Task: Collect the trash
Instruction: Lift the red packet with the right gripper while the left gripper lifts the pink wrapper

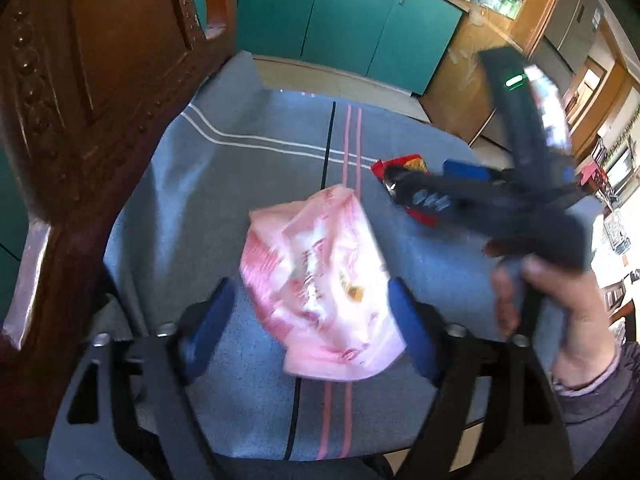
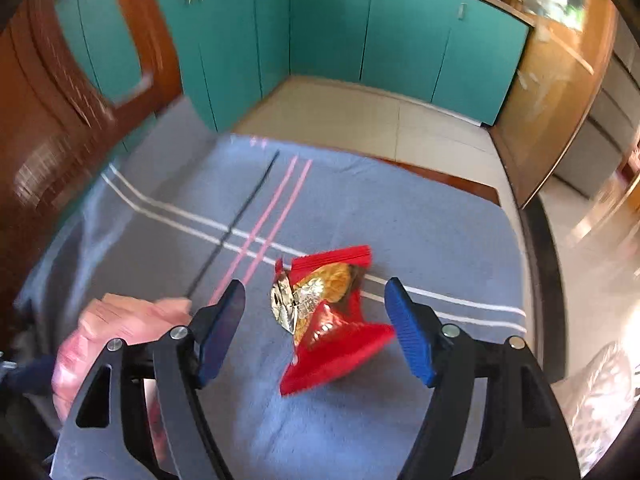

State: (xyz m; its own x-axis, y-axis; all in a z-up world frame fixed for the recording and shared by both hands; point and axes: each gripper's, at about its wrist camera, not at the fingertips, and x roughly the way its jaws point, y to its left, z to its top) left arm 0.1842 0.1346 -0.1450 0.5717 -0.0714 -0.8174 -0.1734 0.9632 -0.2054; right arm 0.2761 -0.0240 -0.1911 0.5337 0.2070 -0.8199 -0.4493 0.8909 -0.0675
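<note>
A pink wrapper (image 1: 320, 284) is seen on the cloth-covered surface (image 1: 256, 184) between the spread fingers of the left claw (image 1: 310, 330), unpinched. A red wrapper (image 2: 328, 316) is framed likewise by the spread right claw (image 2: 318, 330).

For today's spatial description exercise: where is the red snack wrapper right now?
In the right wrist view, the red snack wrapper lies on the grey striped cloth, between the open right hand-held gripper fingers, right of the pink bag.
</note>
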